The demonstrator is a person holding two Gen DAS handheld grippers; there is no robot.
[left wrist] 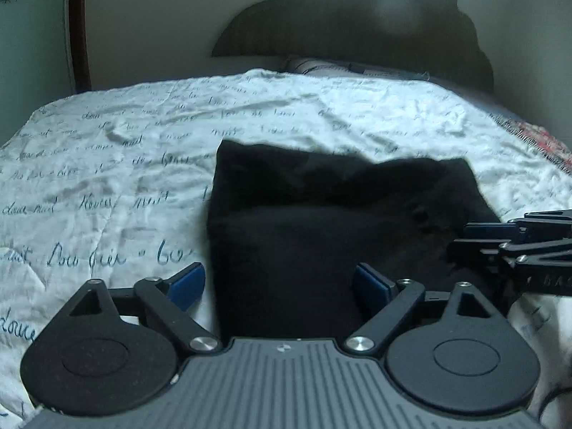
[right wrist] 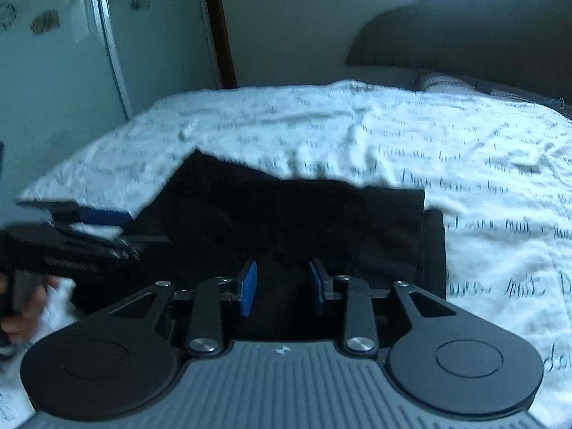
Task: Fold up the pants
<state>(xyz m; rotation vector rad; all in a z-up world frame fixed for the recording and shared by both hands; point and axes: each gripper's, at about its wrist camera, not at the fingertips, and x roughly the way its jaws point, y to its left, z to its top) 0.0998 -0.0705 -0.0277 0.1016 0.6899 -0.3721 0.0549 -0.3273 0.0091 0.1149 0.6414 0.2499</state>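
Note:
Black pants lie folded into a thick block on the white bedspread. My left gripper is open, its blue pads on either side of the near edge of the pants, holding nothing. The right gripper shows at the right of this view, over the pants' right side. In the right wrist view the pants fill the middle, and my right gripper is open with its pads apart just above the cloth. The left gripper shows at the left, open at the pants' left edge.
The bedspread with blue handwriting print covers the bed. A dark headboard and a pillow lie at the far end. A glass wardrobe door stands to the left. A patterned blanket shows at the right edge.

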